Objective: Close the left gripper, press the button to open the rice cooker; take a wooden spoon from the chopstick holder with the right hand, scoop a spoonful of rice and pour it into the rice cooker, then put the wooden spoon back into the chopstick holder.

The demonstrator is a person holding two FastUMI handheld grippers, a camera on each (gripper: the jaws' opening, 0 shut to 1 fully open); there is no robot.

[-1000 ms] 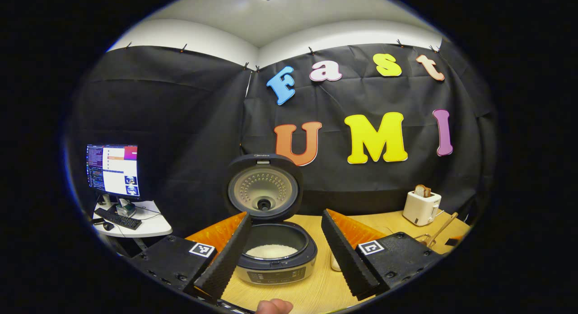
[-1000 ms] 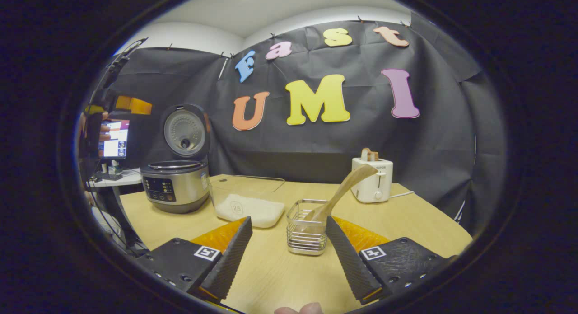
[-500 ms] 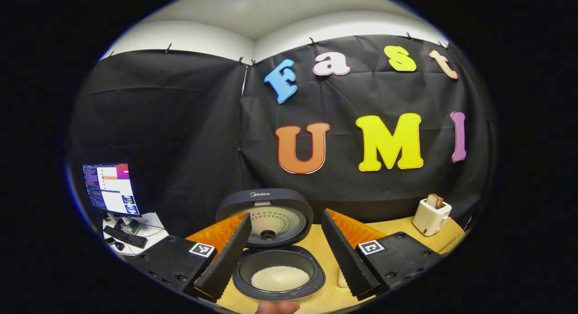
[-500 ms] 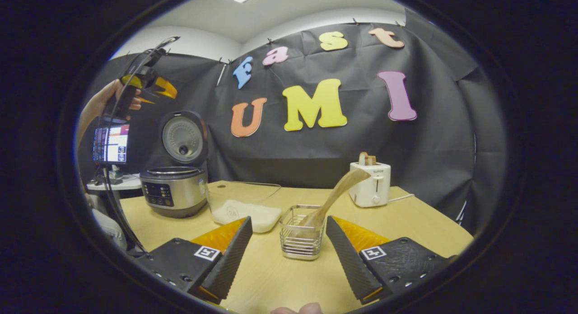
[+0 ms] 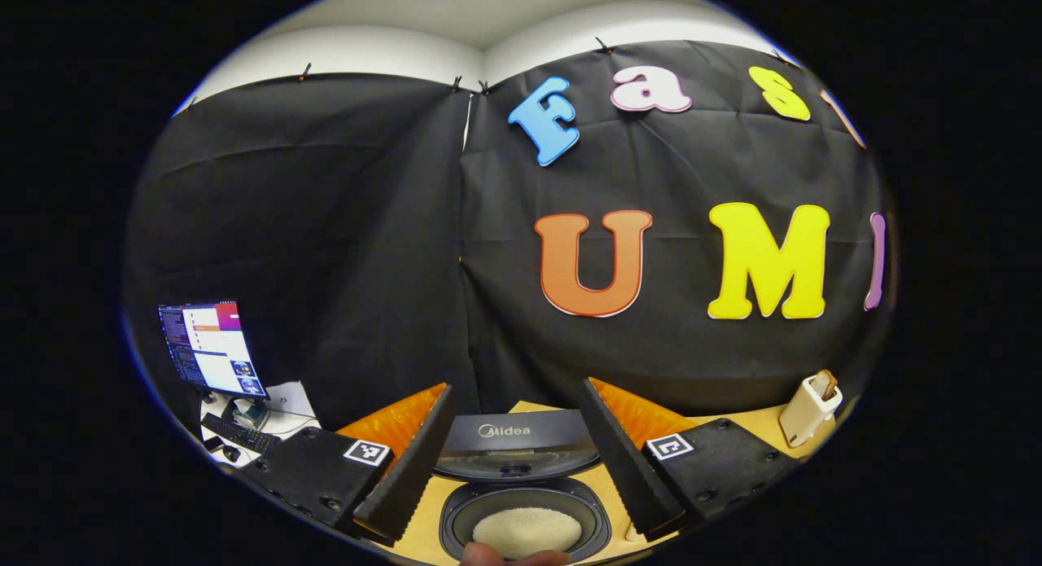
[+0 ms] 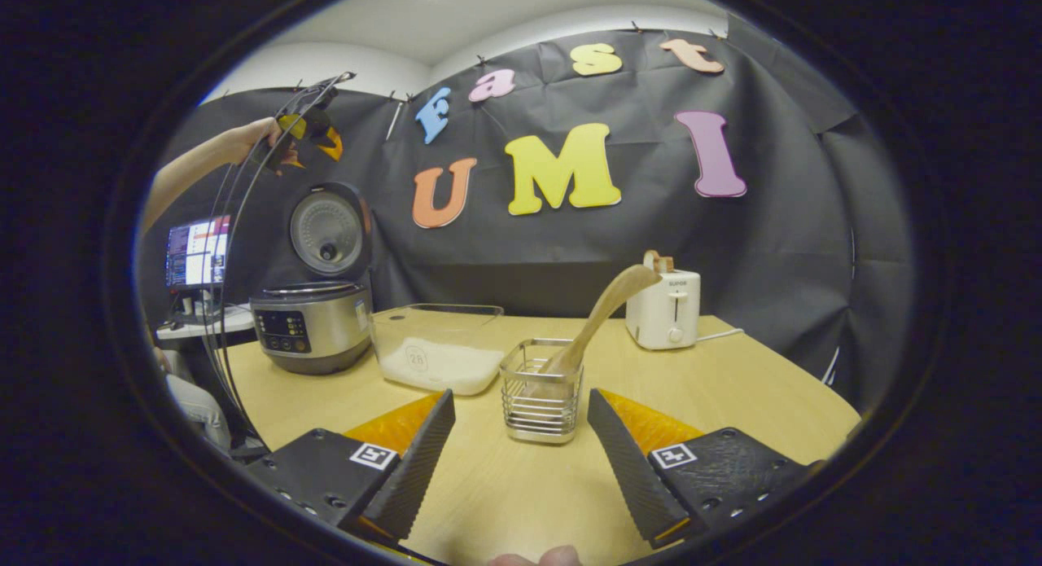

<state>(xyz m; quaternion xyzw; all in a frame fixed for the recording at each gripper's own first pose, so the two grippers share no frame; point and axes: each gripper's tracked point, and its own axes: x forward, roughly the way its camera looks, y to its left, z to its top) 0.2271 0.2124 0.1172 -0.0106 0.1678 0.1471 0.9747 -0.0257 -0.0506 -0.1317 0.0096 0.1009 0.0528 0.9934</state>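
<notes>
Rice cooker point(image 6: 313, 322) lid up, rice in pot; wooden spoon point(image 6: 598, 318) leaning in chopstick holder point(image 6: 541, 391), seemingly back home. Left gripper point(image 5: 514, 460) fingers apart, empty, above cooker; right gripper point(image 6: 521, 460) released, empty, near holder. Next: likely just withdraw

Spoon bowl point(image 6: 562, 362) (inside holder point(image 6: 540, 391)) obscured
</notes>
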